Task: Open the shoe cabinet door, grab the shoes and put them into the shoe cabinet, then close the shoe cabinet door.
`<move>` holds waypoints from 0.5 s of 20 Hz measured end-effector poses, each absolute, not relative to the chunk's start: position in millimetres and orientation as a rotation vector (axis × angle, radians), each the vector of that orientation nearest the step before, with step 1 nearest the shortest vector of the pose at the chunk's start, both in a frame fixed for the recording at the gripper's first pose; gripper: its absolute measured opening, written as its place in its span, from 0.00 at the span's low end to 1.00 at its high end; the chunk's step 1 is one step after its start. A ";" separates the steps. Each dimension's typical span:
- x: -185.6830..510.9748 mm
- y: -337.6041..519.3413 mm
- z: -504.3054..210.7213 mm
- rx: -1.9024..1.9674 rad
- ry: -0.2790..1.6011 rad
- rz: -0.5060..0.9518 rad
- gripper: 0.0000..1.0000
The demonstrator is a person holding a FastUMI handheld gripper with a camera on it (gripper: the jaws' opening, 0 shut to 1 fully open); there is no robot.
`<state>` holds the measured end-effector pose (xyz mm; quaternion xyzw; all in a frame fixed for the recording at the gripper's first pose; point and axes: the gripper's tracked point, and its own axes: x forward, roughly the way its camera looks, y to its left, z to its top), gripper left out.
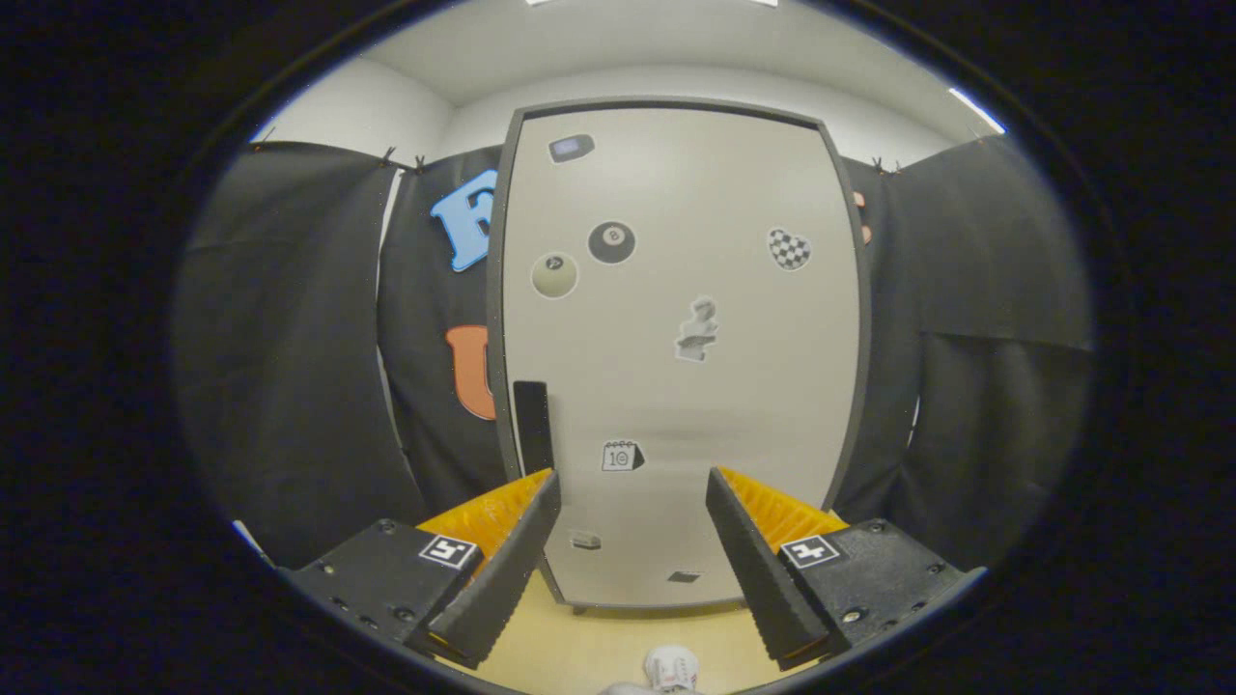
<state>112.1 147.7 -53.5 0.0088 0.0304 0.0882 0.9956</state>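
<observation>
The gripper (632,502) is spread wide and holds nothing, its fingers apart with bare space between them. Low between the fingers, nearest the camera, a white shoe (672,668) lies on the pale floor (579,647), well short of the shoe cabinet (676,319). Beyond the fingers the cabinet door stands fully closed, stickers scattered over its face. The dark handle (531,425) runs upright along the door's left edge, just above the left finger. The risk, as I judge it, is that the wide fingers miss that slim handle and skid across the smooth panel, or that a move forward nudges the shoe aside
</observation>
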 end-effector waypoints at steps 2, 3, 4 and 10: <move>128.4 169.9 -60.2 0.013 0.075 0.204 0.99; 136.2 179.7 -61.2 0.012 0.077 0.210 0.99; 144.3 189.1 -61.2 0.011 0.072 0.217 0.99; 191.8 225.7 -74.1 0.011 0.110 0.216 0.98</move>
